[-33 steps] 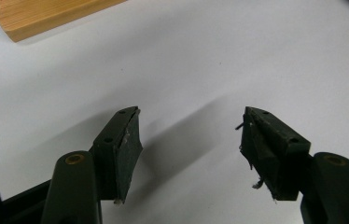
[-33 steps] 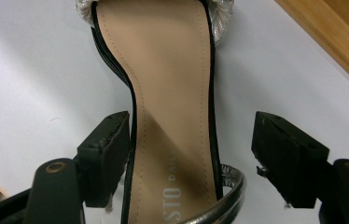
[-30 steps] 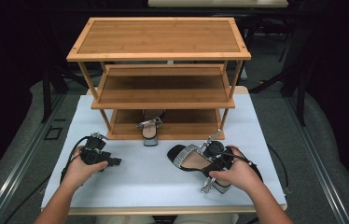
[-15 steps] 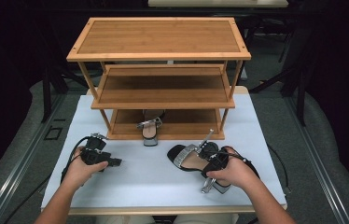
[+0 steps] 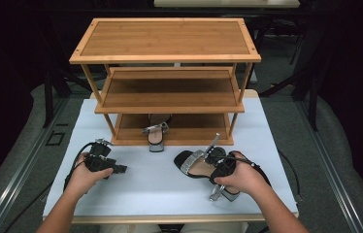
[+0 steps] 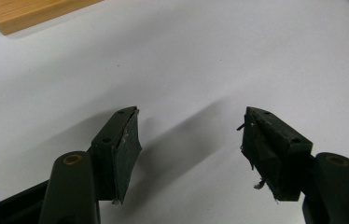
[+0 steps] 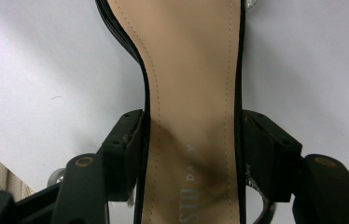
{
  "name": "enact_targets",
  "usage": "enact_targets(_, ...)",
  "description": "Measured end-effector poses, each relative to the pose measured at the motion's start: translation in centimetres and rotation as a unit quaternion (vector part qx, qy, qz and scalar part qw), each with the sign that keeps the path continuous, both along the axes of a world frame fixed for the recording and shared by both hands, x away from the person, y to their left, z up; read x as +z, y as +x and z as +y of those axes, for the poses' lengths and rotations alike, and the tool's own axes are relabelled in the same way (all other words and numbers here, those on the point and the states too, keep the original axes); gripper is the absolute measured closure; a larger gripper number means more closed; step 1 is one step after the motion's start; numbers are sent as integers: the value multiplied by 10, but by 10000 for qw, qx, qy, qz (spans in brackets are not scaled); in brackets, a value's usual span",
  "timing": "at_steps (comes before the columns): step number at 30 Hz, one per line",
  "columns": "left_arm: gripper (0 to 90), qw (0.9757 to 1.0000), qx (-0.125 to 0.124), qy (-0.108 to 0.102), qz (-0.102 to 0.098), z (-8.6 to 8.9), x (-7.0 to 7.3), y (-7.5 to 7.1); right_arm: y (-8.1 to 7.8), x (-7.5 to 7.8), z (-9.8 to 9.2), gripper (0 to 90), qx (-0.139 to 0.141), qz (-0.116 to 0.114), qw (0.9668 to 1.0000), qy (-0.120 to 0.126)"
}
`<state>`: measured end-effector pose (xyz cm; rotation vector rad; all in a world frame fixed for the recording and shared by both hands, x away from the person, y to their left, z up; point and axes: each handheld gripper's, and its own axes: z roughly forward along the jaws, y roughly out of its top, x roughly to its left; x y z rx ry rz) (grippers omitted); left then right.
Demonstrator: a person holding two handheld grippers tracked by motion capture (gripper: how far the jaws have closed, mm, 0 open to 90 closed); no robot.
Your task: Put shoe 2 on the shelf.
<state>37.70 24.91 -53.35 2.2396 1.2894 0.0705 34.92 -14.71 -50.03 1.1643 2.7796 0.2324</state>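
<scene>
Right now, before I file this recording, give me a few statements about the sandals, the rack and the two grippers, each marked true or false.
1. The right gripper has its jaws on either side of the sandal on the table, and they have just been closing. True.
2. The left gripper holds a sandal. False: its jaws stand open with nothing between them, over the white table cover.
3. A second sandal sits on the bottom shelf of the wooden rack. True.
4. The middle shelf carries a pair of shoes. False: it is bare.
5. The sandal in the right gripper has a red insole. False: the insole is tan with a black edge.
</scene>
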Motion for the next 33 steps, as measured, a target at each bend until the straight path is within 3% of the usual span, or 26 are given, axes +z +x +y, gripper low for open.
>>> enact_targets(15,364,10000,9,2,20,-1,-1,0,0,1,1,421,-220,52,9997,29)
enact_targets(19,364,10000,7,-14,15,0,-1,0,0,1,-2,422,-283,52,9995,126)
enact_targets(21,364,10000,11,-15,14,0,-1,0,0,1,-4,422,-319,107,9989,329)
enact_targets(22,365,10000,11,-12,25,0,-1,0,-1,2,-3,422,-388,29,9990,214)
enact_targets(29,365,10000,9,1,35,-1,-1,0,2,8,-6,422,-537,-56,9965,644)
enact_targets(33,365,10000,8,3,30,-1,-1,0,6,10,-5,422,-591,-123,9956,711)
